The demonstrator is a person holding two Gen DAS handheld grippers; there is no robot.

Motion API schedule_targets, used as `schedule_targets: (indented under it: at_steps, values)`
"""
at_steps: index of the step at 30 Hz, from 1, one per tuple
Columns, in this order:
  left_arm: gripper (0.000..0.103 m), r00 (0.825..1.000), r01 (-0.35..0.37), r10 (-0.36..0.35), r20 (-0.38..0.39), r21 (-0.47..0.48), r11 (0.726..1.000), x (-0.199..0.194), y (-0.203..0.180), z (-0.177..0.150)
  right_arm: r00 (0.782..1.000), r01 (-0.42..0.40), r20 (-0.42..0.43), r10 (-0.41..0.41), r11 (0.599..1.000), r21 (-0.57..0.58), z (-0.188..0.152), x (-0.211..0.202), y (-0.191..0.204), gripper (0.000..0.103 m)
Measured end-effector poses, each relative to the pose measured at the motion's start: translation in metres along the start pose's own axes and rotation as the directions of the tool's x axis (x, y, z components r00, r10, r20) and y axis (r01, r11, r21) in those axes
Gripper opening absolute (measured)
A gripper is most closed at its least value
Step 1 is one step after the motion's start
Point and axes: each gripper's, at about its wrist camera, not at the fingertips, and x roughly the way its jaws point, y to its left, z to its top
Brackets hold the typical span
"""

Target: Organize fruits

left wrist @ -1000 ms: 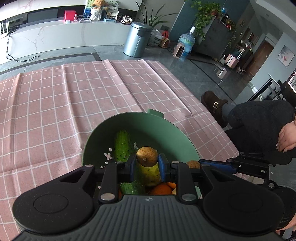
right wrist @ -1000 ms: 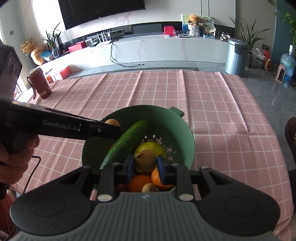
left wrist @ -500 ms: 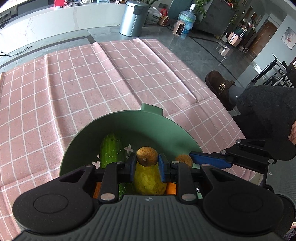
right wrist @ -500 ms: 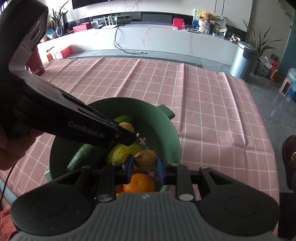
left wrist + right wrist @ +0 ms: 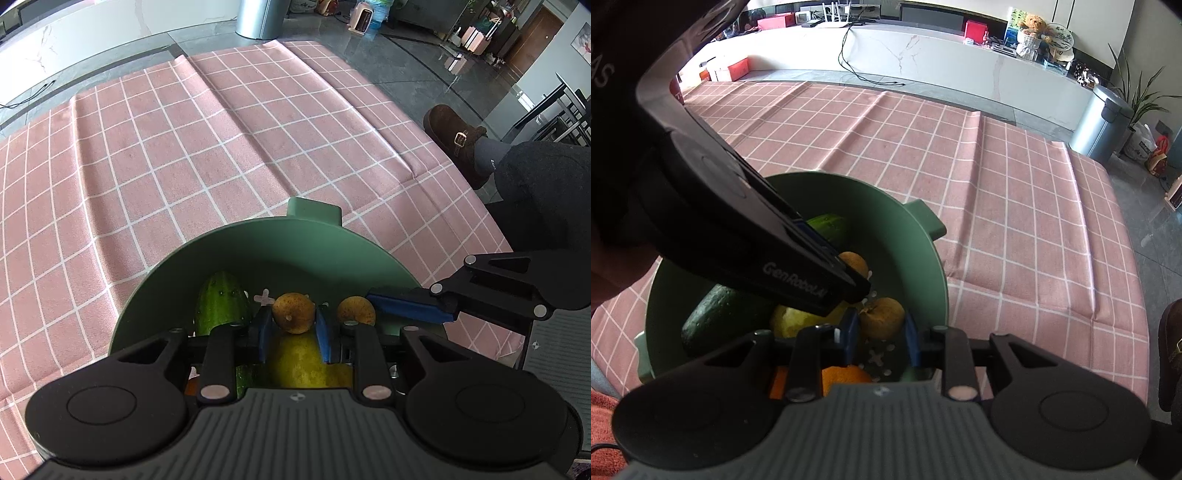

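Note:
A green colander bowl (image 5: 295, 251) stands on the pink checked tablecloth; it also shows in the right wrist view (image 5: 916, 258). It holds a cucumber (image 5: 221, 306), a yellow pear (image 5: 299, 362) and oranges (image 5: 846, 374). My left gripper (image 5: 293, 326) is shut on a small brown fruit (image 5: 293, 312) above the bowl. My right gripper (image 5: 881, 334) is shut on another small brown fruit (image 5: 882, 317), which also shows in the left wrist view (image 5: 355, 311). Both are held over the bowl's inside, side by side.
The pink checked tablecloth (image 5: 184, 147) stretches beyond the bowl. A steel bin (image 5: 1104, 122) stands on the floor past the table's far right corner. A person's leg and brown shoe (image 5: 458, 140) are at the table's right edge.
Both grippers have risen and tilted down with their small brown fruits. The right gripper's fruit is now lifted off the pile, and the perforated bowl bottom shows beneath it.

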Motion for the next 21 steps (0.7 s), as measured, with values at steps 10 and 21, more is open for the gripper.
schedule_targets:
  at_steps: [10, 21]
  values:
    - [0.044, 0.998, -0.035, 0.034, 0.052, 0.019, 0.999, -0.028, -0.008, -0.009, 0.999, 0.007, 0.034, -0.008, 1.0, 0.015, -0.001, -0.019, 0.005, 0.035]
    - [0.06, 0.928, -0.21, 0.183, 0.325, 0.049, 0.977, -0.13, -0.022, -0.058, 0.983, -0.02, 0.184, -0.017, 0.98, 0.196, -0.007, -0.093, 0.035, 0.058]
